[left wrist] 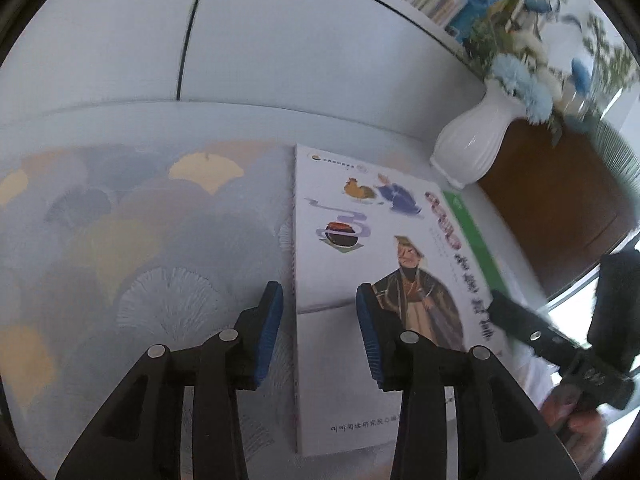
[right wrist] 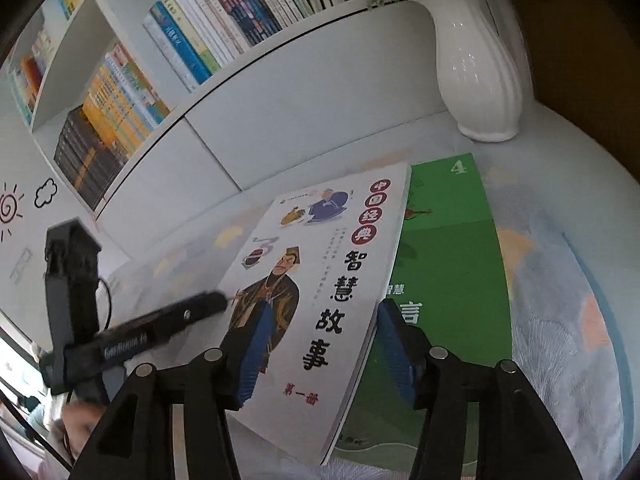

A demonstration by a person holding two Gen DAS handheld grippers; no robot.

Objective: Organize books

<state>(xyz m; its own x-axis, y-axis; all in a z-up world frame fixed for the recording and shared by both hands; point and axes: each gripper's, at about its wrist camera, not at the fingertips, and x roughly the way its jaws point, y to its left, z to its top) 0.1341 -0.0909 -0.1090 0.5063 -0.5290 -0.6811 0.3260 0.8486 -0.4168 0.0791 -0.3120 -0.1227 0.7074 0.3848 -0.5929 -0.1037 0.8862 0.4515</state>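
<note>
Between my right gripper's (right wrist: 318, 350) parted blue pads, lower centre frame, the white illustrated storybook's (right wrist: 320, 280) right edge runs lengthwise upward, unpinched.

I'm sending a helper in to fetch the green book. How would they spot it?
Find the white vase of blue flowers on the patterned tablecloth below the bookshelf. In front of it lie two books: the green book lies underneath, numbered 4, partly covered by the white illustrated book.

Two loose books: white book (right wrist: 320, 280), green book (right wrist: 452, 248); one vase (right wrist: 476, 60).
</note>
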